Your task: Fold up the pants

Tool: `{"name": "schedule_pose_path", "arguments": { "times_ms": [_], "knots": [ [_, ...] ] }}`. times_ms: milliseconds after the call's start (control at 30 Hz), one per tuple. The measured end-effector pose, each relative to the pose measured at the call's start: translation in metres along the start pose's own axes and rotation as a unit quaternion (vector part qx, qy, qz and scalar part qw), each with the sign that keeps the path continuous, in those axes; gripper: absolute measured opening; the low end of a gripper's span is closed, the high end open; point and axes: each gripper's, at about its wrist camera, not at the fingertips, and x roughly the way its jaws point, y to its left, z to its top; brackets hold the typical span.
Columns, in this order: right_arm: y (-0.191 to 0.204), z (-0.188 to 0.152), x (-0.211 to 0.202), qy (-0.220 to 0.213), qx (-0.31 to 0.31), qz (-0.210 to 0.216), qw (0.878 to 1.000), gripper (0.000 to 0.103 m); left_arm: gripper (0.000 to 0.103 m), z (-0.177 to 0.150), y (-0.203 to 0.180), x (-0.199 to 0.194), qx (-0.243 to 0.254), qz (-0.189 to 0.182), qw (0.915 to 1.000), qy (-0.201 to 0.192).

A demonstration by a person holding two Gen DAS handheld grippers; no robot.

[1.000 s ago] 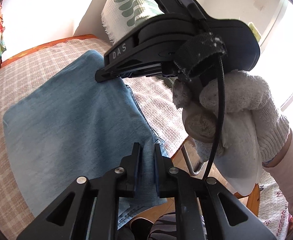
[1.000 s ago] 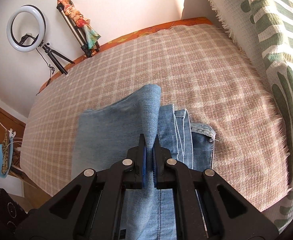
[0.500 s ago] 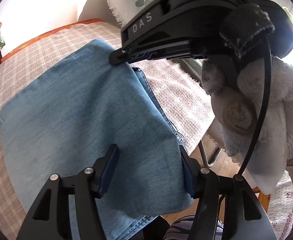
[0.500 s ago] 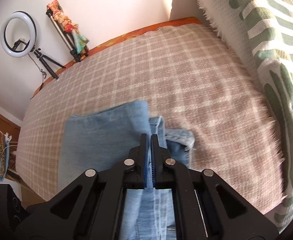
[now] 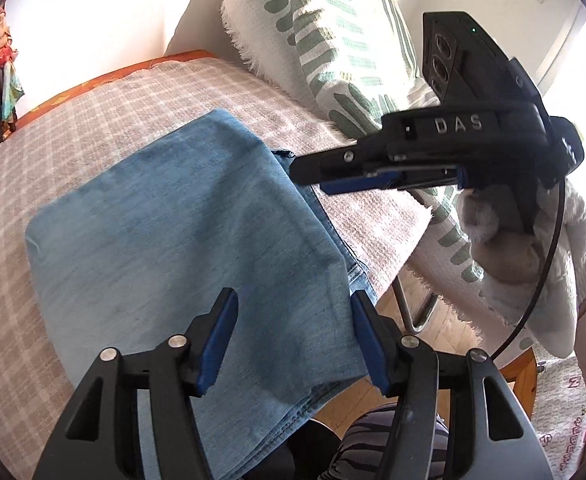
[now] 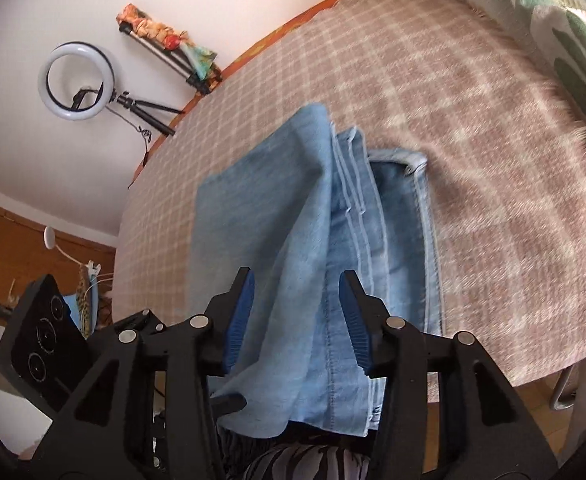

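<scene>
Light blue denim pants (image 5: pixel 173 220) lie folded into a thick pile on a pink checked blanket (image 5: pixel 93 112). My left gripper (image 5: pixel 293 300) stands open over the pile's near right corner, its blue pads clear of the cloth. At the pile's far right corner hovers my right gripper (image 5: pixel 309 178), held by a white-gloved hand (image 5: pixel 533 260). In the right wrist view the right gripper (image 6: pixel 297 278) has its jaws opening. The pants (image 6: pixel 277 208) show their stacked hems between the pads, and neither pad presses the cloth. The left gripper's black body (image 6: pixel 41 340) shows at lower left.
A white throw with green leaves (image 5: pixel 333 40) rises along the blanket's right side. A ring light on a tripod (image 6: pixel 77 80) stands by the far wall. The blanket's near edge drops to a wooden floor with a metal leg (image 5: pixel 417 312).
Both grippers let go of the denim: the left opened first, then the right. The top layer now lies flat on the pile, and the right gripper has drawn back to the right.
</scene>
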Motion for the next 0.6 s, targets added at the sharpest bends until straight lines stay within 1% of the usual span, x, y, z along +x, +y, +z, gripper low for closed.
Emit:
{"name": "schedule_pose_path", "arguments": {
  "times_ms": [67,167,267,333,367,400,433,500,600],
  "knots": [
    [0.006,-0.006,0.012,0.017,-0.012,-0.021,1.000,0.047,0.056,-0.003,-0.003,0.000,0.005,0.003,1.0000,-0.001],
    [0.009,-0.013,0.028,0.043,-0.022,-0.044,0.998,0.047,0.056,-0.008,0.003,-0.011,0.000,0.004,1.0000,-0.008],
    [0.015,-0.017,0.032,0.046,-0.035,-0.059,0.997,0.047,0.056,-0.014,0.015,-0.026,-0.007,0.024,0.9995,-0.021],
    [0.018,-0.020,0.033,0.047,-0.047,-0.086,0.994,0.044,0.056,-0.021,0.027,-0.035,-0.009,0.048,0.9984,-0.026],
    [0.020,-0.021,0.034,0.046,-0.050,-0.091,0.994,0.036,0.056,-0.023,0.034,-0.037,-0.013,0.058,0.9979,-0.026],
    [0.020,-0.023,0.035,0.045,-0.054,-0.100,0.993,0.025,0.056,-0.027,0.042,-0.041,-0.019,0.066,0.9973,-0.025],
    [0.020,-0.024,0.035,0.040,-0.056,-0.108,0.992,0.022,0.056,-0.031,0.053,-0.043,-0.030,0.075,0.9965,-0.023],
    [0.021,-0.025,0.033,0.027,-0.056,-0.108,0.992,0.012,0.056,-0.035,0.071,-0.045,-0.052,0.082,0.9951,-0.020],
    [0.030,-0.028,0.029,0.008,-0.066,-0.124,0.990,0.009,0.056,-0.043,0.095,-0.049,-0.078,0.101,0.9916,-0.022]
  ]
}}
